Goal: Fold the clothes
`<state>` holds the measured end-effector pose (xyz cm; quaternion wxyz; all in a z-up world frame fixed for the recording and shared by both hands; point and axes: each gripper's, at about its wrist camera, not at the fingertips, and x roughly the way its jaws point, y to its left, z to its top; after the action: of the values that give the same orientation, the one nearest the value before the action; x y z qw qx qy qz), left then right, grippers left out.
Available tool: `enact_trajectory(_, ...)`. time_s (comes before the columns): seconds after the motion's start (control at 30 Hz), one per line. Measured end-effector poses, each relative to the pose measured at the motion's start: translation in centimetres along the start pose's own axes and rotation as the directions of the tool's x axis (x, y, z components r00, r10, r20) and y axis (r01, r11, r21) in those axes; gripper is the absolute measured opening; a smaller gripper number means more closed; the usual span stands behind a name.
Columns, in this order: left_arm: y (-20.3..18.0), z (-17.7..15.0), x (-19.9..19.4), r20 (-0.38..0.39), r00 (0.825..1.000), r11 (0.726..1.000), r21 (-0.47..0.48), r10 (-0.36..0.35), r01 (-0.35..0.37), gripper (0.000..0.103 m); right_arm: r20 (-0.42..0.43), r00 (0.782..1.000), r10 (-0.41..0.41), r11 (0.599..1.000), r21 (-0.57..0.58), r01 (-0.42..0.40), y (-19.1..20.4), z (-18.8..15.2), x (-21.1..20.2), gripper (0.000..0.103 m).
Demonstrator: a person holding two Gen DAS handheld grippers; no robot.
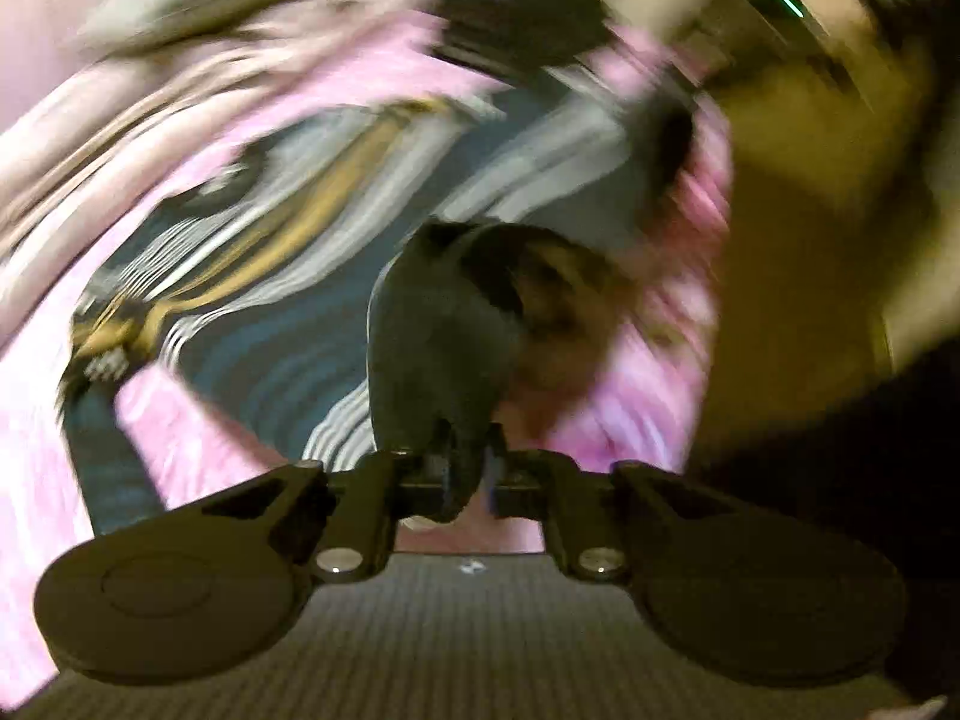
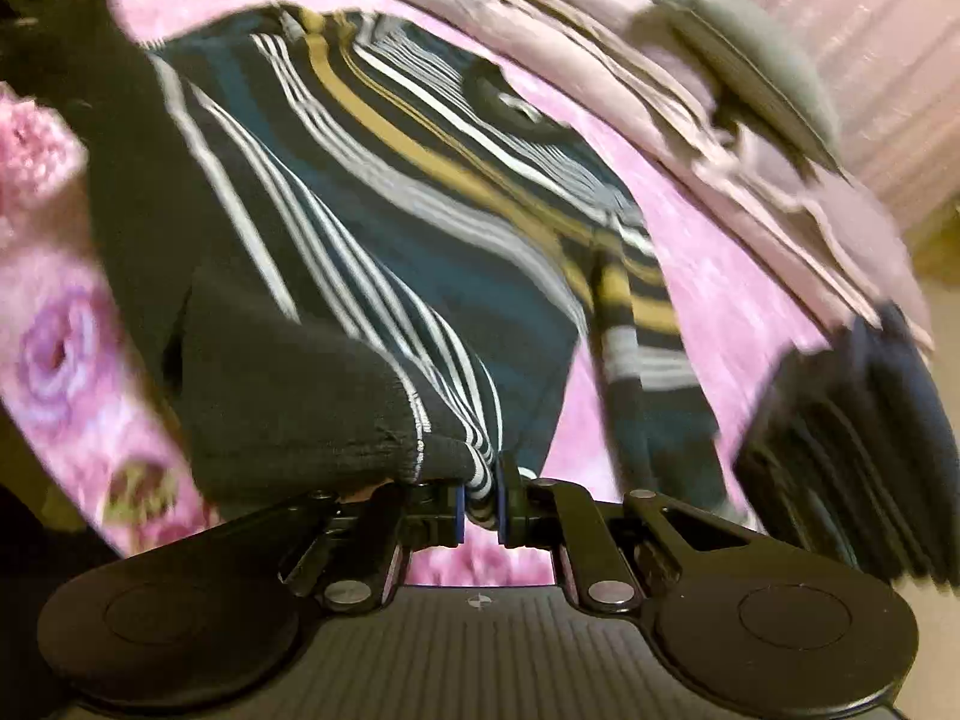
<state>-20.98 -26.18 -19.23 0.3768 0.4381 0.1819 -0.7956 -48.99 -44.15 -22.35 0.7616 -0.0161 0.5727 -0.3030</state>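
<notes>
The right gripper (image 2: 480, 498), low in the frame's centre, is clamped on the black ribbed hem of a striped sweater (image 2: 384, 192). The left gripper (image 1: 465, 468) is pinched on dark fabric, probably the same hem, though blur hides detail. From the grippers the sweater runs up and away over the pink floral bedspread (image 2: 720, 300), neck toward the upper centre, one sleeve (image 2: 642, 348) trailing toward the lower right. This looks like a fold in progress; the next move calls for carrying both corners evenly toward the shoulders.
</notes>
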Motion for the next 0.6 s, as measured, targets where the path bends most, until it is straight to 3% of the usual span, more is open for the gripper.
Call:
enact_trajectory(0.1, -3.8, -2.3, 2.1, -0.133, 0.990, 0.988, 0.143, -0.041, 0.060, 0.006, -0.057, 0.998, -0.039, 0.999, 0.023, 0.041, 1.6, -2.0, -0.4, 0.009)
enact_trajectory(0.17, -4.9, -3.7, 3.2, -0.191, 0.980, 0.986, 0.143, -0.062, 0.091, 0.007, -0.102, 0.993, -0.059, 0.998, 0.017, 0.061, 3.0, -3.2, -0.2, 0.009)
enact_trajectory(0.23, -4.7, -4.3, 3.4, -0.206, 0.975, 0.993, 0.067, -0.086, 0.102, 0.011, -0.139, 0.988, -0.062, 0.998, 0.015, 0.065, 4.0, -4.3, 0.3, 0.010)
enact_trajectory(0.3, -3.8, -4.6, 3.7, -0.212, 0.973, 0.995, -0.041, -0.097, 0.090, 0.015, -0.156, 0.987, -0.032, 0.994, 0.096, 0.047, 4.0, -5.6, 0.4, 0.045)
enact_trajectory(0.33, -3.2, -4.7, 3.8, -0.212, 0.972, 0.992, -0.101, -0.099, 0.079, 0.021, -0.155, 0.988, -0.017, 0.988, 0.150, 0.041, 3.8, -6.3, 0.3, 0.070)
enact_trajectory(0.37, -2.6, -4.8, 4.0, -0.213, 0.972, 0.985, -0.160, -0.102, 0.068, 0.024, -0.152, 0.988, 0.015, 0.975, 0.220, 0.019, 3.3, -6.9, 0.4, 0.070)
enact_trajectory(0.43, -1.3, -4.8, 4.6, -0.198, 0.974, 0.954, -0.297, -0.112, 0.049, 0.034, -0.136, 0.987, 0.087, 0.931, 0.363, -0.032, 2.2, -8.0, 0.6, 0.070)
enact_trajectory(0.53, 0.3, -4.9, 6.0, -0.166, 0.980, 0.877, -0.481, -0.112, 0.019, 0.045, -0.083, 0.980, 0.179, 0.827, 0.553, -0.104, -0.2, -8.9, 1.6, 0.070)
enact_trajectory(0.6, 0.9, -5.2, 7.1, -0.156, 0.981, 0.819, -0.573, -0.116, 0.006, 0.046, -0.074, 0.978, 0.195, 0.770, 0.629, -0.106, -1.1, -10.1, 2.8, 0.070)
